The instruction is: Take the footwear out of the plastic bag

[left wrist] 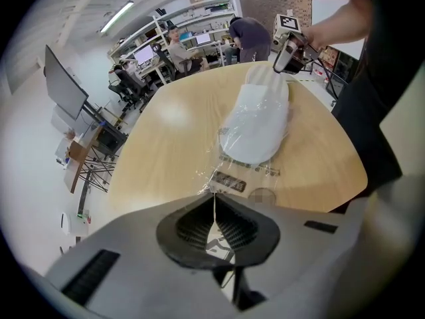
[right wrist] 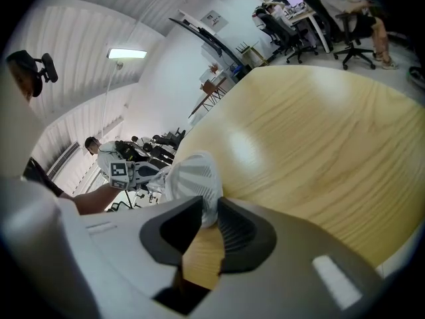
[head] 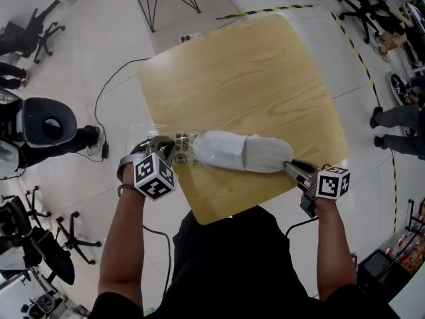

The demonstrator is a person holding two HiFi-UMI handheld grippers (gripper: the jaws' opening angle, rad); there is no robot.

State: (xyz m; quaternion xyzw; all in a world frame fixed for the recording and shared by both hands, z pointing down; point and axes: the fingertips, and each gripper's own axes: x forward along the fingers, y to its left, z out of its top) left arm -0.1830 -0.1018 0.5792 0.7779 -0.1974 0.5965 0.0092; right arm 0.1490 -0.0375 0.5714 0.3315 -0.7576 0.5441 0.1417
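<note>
Both ends are held. Nearest me on the left, my left claw [head: 165, 153] is clamped tight on the thin edge of the plastic bag [head: 188, 150]. On the right, my right claw [head: 290, 167] pinches the tip of the white shoe [head: 242, 153]. Between them the shoe lies flat on the table [head: 246, 78], its long axis running from one claw to the other and its left end sheathed in plastic. I judge the pull should go rightward along that axis, away from the held bag.
</note>
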